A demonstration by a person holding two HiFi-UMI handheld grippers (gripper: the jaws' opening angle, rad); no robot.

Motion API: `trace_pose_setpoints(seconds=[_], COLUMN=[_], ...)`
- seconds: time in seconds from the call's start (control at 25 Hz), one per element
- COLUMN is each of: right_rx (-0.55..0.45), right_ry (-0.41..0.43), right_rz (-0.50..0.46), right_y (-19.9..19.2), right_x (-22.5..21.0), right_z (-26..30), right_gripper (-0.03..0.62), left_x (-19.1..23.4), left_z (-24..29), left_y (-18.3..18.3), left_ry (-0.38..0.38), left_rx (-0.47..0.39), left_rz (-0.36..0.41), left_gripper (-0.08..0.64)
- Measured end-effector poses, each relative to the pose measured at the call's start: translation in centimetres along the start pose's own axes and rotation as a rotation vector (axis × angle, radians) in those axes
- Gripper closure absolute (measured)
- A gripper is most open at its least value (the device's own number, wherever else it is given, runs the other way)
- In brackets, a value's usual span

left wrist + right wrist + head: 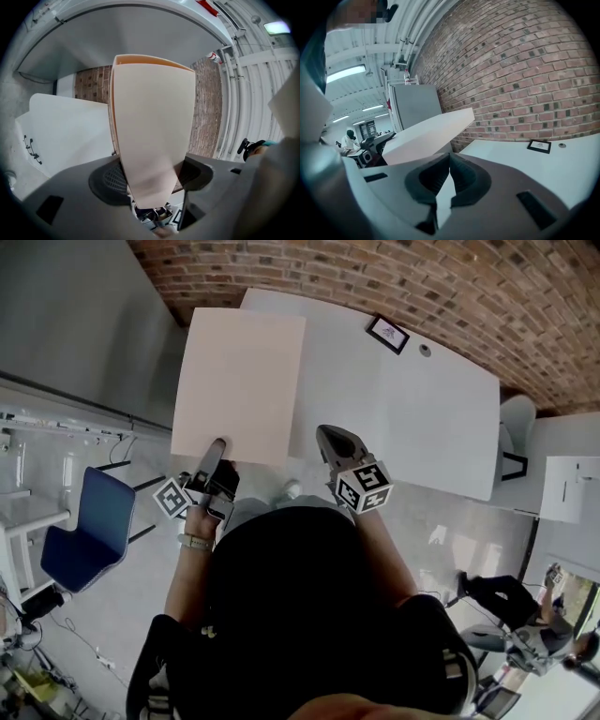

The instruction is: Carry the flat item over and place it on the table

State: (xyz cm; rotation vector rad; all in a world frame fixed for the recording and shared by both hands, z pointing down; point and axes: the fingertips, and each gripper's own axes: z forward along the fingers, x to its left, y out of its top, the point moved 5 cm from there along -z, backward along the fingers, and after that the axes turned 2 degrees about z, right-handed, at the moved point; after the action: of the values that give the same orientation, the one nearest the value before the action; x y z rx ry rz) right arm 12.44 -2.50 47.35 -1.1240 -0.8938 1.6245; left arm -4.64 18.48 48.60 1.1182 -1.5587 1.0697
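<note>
A pale beige flat board hangs level over the left end of the white table, and its left part juts past the table's edge. My left gripper is shut on the middle of the board's near edge. In the left gripper view the board rises from between the jaws of my left gripper, with the table to its left. My right gripper hovers at the table's near edge, to the right of the board, shut and empty. Its tips meet, with the board to their left.
A small black-framed card lies at the table's far side, near the brick wall. A blue chair stands at the lower left and a white chair beyond the table's right end. A person sits at the lower right.
</note>
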Motion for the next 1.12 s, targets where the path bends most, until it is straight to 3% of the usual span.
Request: trace_pose_setpoints(seconds=[0.4,0.64,1.12], right_rx=[0.008,0.014,0.038], right_ry=[-0.071,-0.174,-0.398], right_rz=[0.080,0.123,0.225], right_y=[-0.3,-0.4,0.4], right_x=[-4.6,-6.6,-8.6], right_z=[0.3,0.7,3.1], right_gripper=[0.581,0.581,0.581], left_x=[2.7,5.1,11.1], left_z=[5.5,9.0,16.1], left_y=[-0.4,0.9,4.8], left_ry=[0.068,0.086,0.178], left_rx=[0.088,0.162,0.397], left_rz=[-0.034,-0.092,-0.193], left_gripper=[0.273,0.273,0.273])
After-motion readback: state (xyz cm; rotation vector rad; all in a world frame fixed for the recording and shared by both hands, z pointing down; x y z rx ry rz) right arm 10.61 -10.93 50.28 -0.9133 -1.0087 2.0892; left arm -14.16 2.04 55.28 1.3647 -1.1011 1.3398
